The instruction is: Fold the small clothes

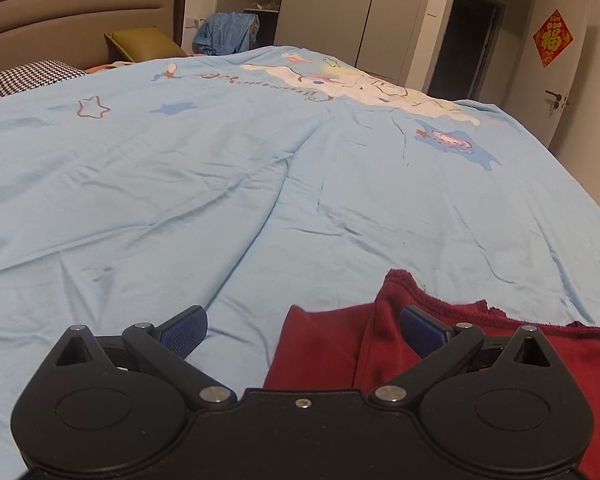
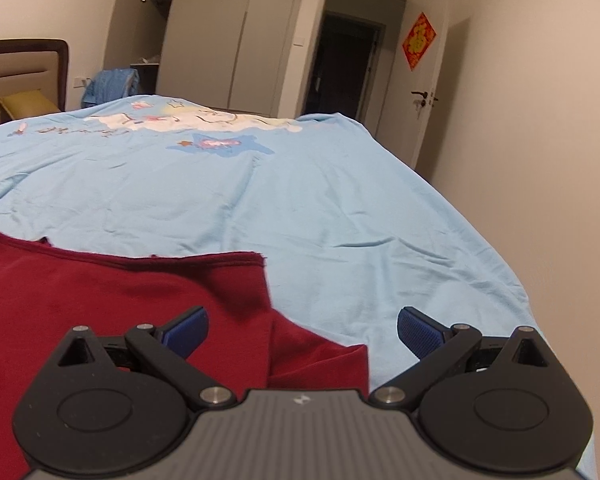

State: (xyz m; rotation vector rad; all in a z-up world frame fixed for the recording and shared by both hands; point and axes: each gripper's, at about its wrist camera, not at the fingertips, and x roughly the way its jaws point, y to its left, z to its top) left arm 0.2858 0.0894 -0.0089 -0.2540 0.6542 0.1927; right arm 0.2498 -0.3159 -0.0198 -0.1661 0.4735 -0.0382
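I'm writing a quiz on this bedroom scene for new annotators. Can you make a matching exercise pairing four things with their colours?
Things:
1. garment
2. bed cover
3. cushion by the headboard
4. pads on the gripper jaws

Colours:
A. olive yellow
B. dark blue
C. dark red
D. light blue

Pairs: 1-C, 2-D, 3-A, 4-B

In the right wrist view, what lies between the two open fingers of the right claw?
Between the right claw fingers: the red garment edge on the left, bare blue bedsheet on the right. Nothing is gripped.
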